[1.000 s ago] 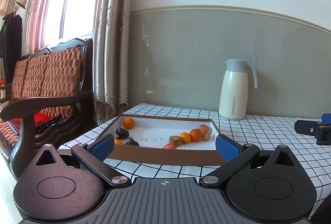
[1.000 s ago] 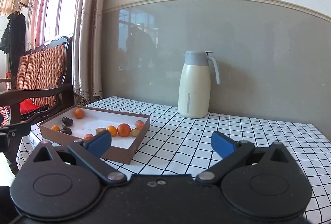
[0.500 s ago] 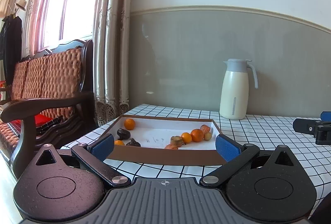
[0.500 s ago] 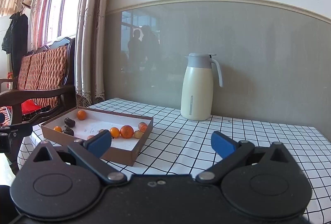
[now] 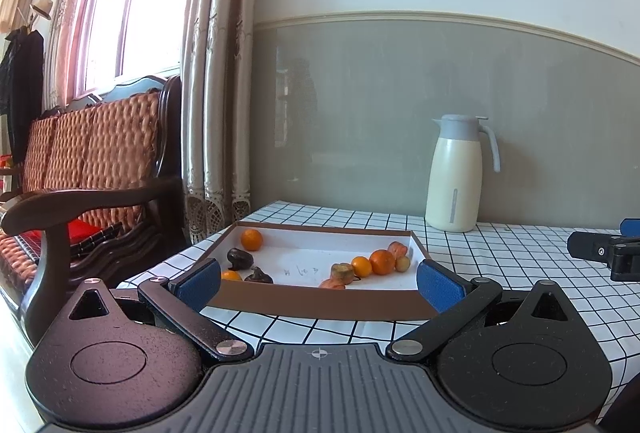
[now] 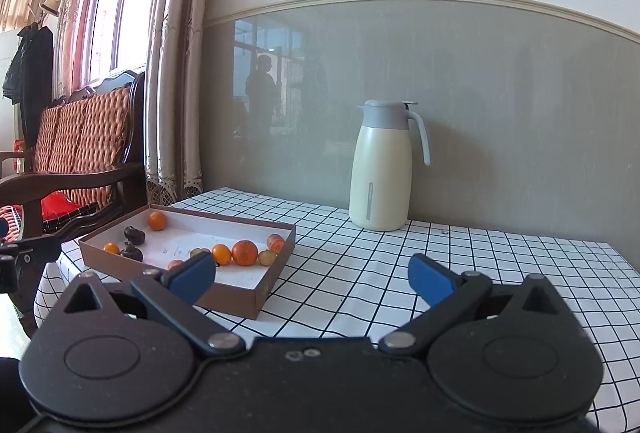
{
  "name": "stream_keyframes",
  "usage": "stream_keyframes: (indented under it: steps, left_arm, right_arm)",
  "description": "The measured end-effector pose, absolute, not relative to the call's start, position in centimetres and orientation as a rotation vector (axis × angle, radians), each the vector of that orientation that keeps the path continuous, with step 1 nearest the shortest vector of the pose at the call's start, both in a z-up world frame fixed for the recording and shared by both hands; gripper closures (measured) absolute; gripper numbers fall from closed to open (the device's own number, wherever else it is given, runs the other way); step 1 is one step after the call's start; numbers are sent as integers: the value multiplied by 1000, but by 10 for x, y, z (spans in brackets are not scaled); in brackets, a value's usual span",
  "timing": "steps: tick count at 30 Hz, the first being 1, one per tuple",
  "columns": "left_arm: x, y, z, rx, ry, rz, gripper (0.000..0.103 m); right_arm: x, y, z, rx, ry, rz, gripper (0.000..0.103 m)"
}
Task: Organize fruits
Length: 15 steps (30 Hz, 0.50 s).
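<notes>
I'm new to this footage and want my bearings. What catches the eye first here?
A shallow brown cardboard box sits on the checked tablecloth at the table's window end, with small oranges and dark fruits scattered in it. A cream thermos jug stands by the grey wall. Both the left gripper and the right gripper are open and empty.

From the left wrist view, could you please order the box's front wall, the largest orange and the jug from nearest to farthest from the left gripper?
1. Box's front wall: just ahead of the open left gripper.
2. Largest orange: inside the box, right of centre.
3. Jug: far right, by the wall.
</notes>
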<state>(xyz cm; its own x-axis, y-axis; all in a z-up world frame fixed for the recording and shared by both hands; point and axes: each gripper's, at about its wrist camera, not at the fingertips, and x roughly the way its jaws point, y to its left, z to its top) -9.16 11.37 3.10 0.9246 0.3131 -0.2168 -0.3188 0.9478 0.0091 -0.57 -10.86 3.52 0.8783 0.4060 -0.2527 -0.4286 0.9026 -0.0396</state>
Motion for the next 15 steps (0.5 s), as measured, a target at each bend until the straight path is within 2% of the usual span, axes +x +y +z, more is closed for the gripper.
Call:
stream_keyframes:
  steps: [15]
  left_arm:
    - [-90, 115, 32, -32, 216, 319, 0]
  right_arm:
    - [-7, -108, 34, -89, 246, 432, 6]
